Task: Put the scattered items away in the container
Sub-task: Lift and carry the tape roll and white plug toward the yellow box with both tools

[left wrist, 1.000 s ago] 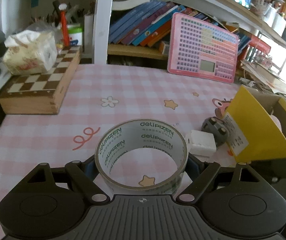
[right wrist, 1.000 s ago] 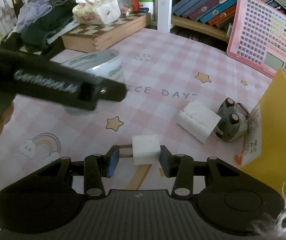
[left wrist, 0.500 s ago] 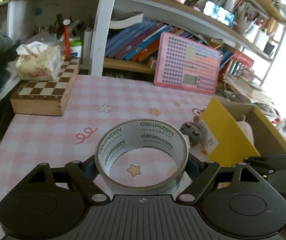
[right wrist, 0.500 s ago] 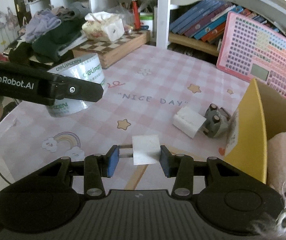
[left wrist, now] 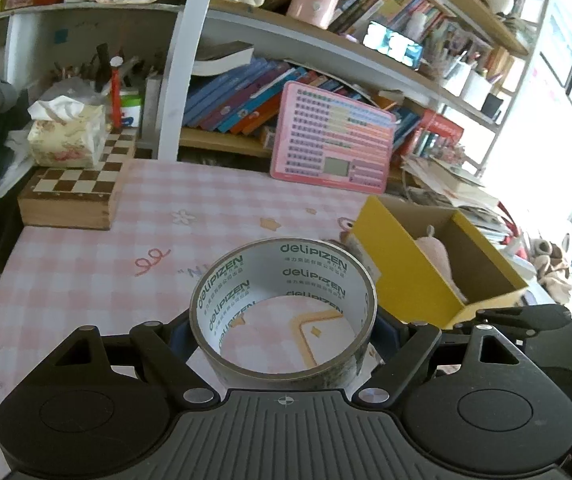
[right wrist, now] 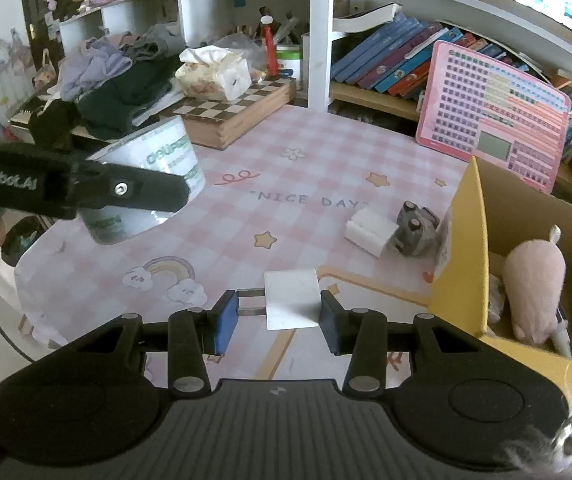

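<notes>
**Carrying two items to the yellow box**

Left gripper [left wrist: 284,334]: jaws spread wide and clamped on the outside of the tape roll [left wrist: 284,312]. Right gripper [right wrist: 279,316]: jaws narrow, clamped on the white plug adapter [right wrist: 292,299], one pad on its body, the other against its two metal prongs. Both loads hang above the table, left of the yellow box [right wrist: 464,256].

Procedure: bring each load over the open top of the box before releasing. Clear the raised yellow wall first. Release one gripper at a time. Avoid the pink plush toy [right wrist: 534,280] inside.

Appearance: the roll is clear tape on a printed white core, held with its axis upright. The adapter is a plain white cube.

Remaining beside the box wall: a second white adapter [right wrist: 370,230] and a grey adapter [right wrist: 416,228].
</notes>
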`<state>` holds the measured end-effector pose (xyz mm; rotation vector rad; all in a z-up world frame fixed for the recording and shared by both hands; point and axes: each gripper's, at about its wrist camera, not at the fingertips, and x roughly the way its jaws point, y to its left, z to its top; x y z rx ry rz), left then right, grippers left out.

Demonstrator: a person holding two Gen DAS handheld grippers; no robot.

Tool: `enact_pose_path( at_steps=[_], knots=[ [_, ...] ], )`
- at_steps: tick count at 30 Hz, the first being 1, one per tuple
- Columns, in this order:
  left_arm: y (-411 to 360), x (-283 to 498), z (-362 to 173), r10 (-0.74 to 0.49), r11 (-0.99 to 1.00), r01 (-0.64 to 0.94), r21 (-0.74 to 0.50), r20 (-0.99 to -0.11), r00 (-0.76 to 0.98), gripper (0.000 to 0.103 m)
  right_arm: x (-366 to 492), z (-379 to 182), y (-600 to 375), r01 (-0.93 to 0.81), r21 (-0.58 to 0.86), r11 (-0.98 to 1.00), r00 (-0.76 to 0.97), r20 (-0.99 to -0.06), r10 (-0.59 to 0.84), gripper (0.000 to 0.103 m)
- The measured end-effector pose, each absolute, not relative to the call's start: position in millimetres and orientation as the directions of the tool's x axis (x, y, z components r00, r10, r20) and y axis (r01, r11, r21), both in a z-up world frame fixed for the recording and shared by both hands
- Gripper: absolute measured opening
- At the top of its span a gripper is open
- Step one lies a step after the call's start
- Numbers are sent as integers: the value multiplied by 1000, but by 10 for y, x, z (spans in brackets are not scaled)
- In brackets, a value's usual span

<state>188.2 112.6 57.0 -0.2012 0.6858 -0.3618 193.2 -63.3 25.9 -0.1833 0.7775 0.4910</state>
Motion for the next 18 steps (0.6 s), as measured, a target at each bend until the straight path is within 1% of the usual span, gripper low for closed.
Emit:
enact_pose_path(
  at_steps=[5,18],
  knots=[
    [1131,1721,575,-423,904,280,-323,-576,700,85,1755,303,-643,-450,30,892,625,-704,339,41],
    [1141,1393,558,-470,882,336,-329,-577,668,85,1332,298,-629,-373,54,926,642,-706,300,41]
  ],
)
